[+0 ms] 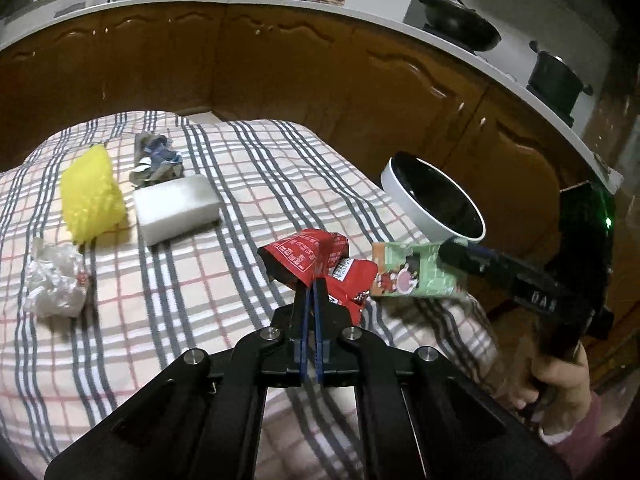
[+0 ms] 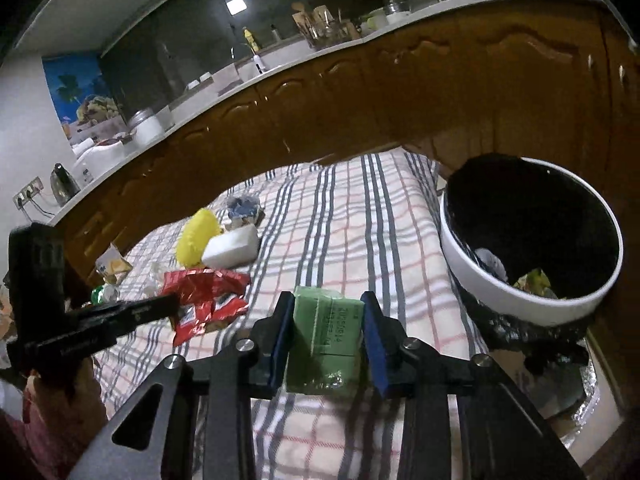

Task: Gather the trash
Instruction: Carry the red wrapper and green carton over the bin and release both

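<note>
**Trash collection partly done — two pieces in the grippers**

Scraps are already seen inside the white bin, so a start has been made. The red snack wrapper is pinched by the left gripper; the green carton is clamped in the right gripper, near the bin. Left on the plaid cloth are yellow mesh, a white foam block, crumpled plastic and a crushed wrapper. Brown kitchen cabinets — a wok above — are set behind.

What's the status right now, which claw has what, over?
Left gripper shut on red wrapper. Right gripper shut on green carton, short of the bin. Path to bin looks open. Over.
</note>
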The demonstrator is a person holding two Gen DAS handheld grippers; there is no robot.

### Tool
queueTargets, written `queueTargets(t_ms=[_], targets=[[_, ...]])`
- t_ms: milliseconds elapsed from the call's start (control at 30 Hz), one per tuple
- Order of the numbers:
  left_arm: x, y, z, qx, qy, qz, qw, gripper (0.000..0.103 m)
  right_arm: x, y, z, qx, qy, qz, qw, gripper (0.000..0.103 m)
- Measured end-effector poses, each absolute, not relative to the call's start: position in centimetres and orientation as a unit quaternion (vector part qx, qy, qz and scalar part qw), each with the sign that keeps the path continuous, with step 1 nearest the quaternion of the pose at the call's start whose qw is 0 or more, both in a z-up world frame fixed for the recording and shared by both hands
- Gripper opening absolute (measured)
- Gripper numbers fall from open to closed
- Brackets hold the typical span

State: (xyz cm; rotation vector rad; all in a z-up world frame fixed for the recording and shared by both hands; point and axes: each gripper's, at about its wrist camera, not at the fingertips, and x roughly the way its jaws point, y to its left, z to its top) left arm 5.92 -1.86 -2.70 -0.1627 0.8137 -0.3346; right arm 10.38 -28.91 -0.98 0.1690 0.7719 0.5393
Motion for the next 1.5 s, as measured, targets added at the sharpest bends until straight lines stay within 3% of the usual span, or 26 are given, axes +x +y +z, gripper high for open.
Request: queueTargets(t_ms=[267, 333, 567, 1500], targets=[[6.1, -1.7, -3.4, -0.081, 0.403, -0.156, 0.898, 0.001, 10.0, -28.1, -3.6, 0.074, 0.410, 0.272, 0.867, 0.037], [6.0, -1.8, -3.3, -0.079, 0.402, -0.155, 0.899, 0.001, 10.3, -28.0, -4.0, 0.078, 0.415, 0.272, 0.865, 0.033], [6.6, -2.8, -2.6, -0.074, 0.398, -0.164, 0.899, 0.001, 9.8, -29.4, -2.3, 0.080, 0.383, 0.245, 0.887, 0.032], [15.5, -17.8, 1.6, 0.004, 0.380, -0.266, 0.886, 0.001, 15.5, -41.8, 1.8, 0.093, 0.352, 0.097, 0.926, 0.032]])
